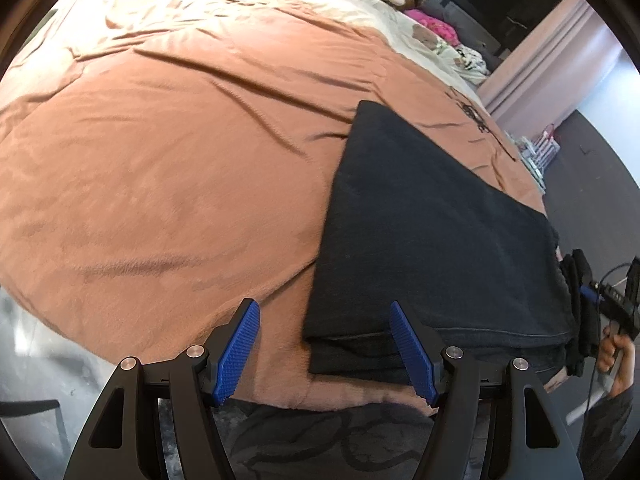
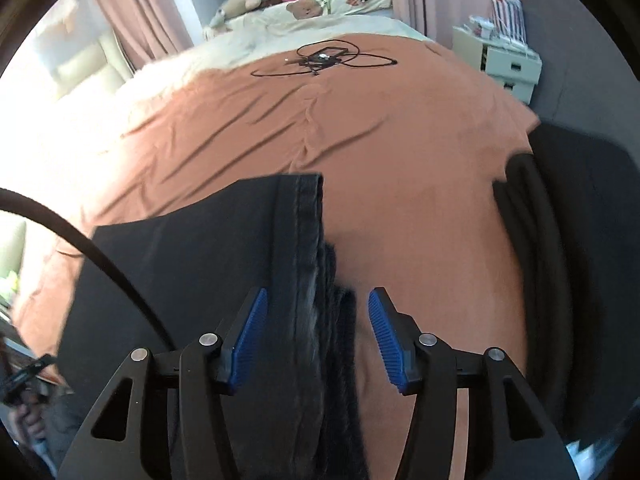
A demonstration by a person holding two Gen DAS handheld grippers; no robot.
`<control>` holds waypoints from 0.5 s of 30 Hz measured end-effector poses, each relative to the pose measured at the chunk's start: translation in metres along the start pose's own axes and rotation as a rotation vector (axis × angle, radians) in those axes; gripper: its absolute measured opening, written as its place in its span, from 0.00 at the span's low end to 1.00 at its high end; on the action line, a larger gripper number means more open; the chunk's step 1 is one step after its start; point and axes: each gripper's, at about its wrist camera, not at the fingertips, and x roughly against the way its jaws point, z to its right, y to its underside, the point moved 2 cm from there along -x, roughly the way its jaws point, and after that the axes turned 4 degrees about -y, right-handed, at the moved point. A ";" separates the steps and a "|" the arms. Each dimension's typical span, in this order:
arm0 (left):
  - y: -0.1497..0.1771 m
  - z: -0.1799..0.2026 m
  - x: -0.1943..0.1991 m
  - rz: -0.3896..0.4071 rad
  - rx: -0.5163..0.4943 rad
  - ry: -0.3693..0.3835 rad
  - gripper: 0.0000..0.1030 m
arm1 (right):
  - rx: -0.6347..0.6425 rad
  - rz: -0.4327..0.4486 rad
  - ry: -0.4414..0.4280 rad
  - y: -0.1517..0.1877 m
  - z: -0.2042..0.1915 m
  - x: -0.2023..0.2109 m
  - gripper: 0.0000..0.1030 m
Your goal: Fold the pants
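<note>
Left wrist view, folded black pants (image 1: 432, 240) flat on rust-brown bedspread (image 1: 160, 168) nr bed's edge, left gripper (image 1: 326, 350) released over pants' corner, right gripper (image 2: 316, 338) unclenched astride hem, pink curtains (image 1: 548, 56), plush toys (image 2: 240, 4) by pillows, white drawers (image 2: 504, 64) bedside.

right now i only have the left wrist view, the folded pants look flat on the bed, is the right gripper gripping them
Observer: No. The right gripper is open. The stitched edge of the black pants lies between its pads, unpressed.
Operator: whats beyond that edge on its side
Observer: Bare orange bedspread, wrinkled but with nothing on it beside the pants.
Operator: dark squiggle further up the bed, cant read it
Observer: It is a looped black cable with a small device at its middle, well apart from the pants.
</note>
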 end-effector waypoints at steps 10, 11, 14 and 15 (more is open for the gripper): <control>-0.008 0.011 0.006 0.011 -0.044 -0.008 0.68 | -0.199 0.032 -0.204 0.067 0.044 0.042 0.50; -0.009 0.012 0.006 0.008 -0.047 -0.007 0.68 | -0.216 0.032 -0.221 0.071 0.049 0.042 0.50; -0.009 0.015 0.006 0.004 -0.063 -0.017 0.68 | -0.271 0.033 -0.262 0.088 0.058 0.036 0.50; -0.009 0.015 0.005 0.003 -0.065 -0.019 0.68 | -0.303 0.038 -0.283 0.093 0.063 0.035 0.54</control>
